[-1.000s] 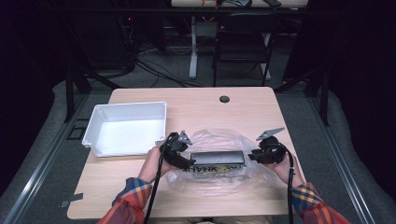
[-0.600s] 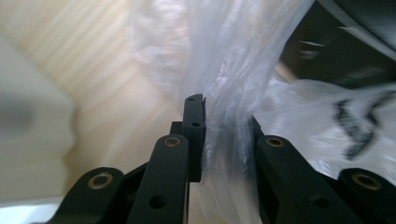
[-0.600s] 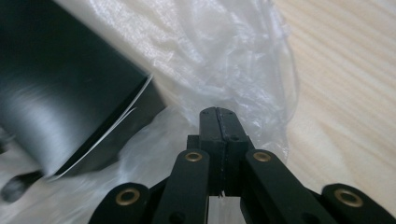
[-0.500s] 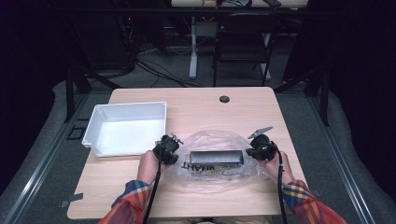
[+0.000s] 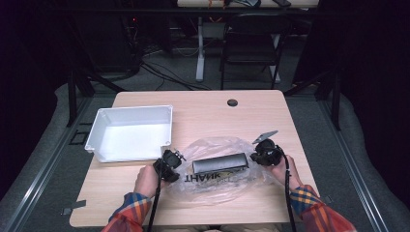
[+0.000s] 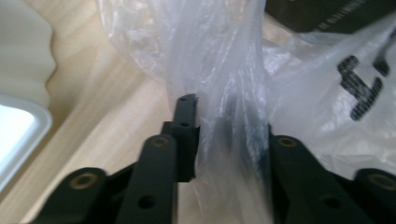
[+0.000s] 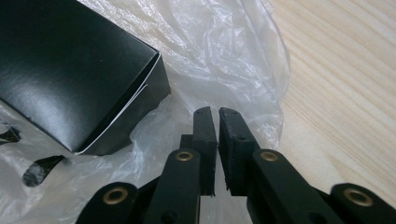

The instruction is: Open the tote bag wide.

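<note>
Plastic bag (image 5: 217,169), centre-low in the high view on the bench (image 5: 203,108), holds a black box (image 5: 220,163). Left hand-held gripper (image 6: 224,116) and right hand-held gripper (image 7: 214,116), both narrow, have just been closing on bag film; lift evenly.

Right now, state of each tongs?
Left tongs: just reopened slightly, plastic bag gathered between the jaws, still gripped.
Right tongs: nearly shut on a thin fold of the bag's edge, beside the black box.

A clear plastic bag (image 5: 217,166) with black lettering lies crumpled at lower centre of the high view, its left edge apparently bunched upward. A long black box (image 5: 220,163) rests lengthwise on it.
</note>
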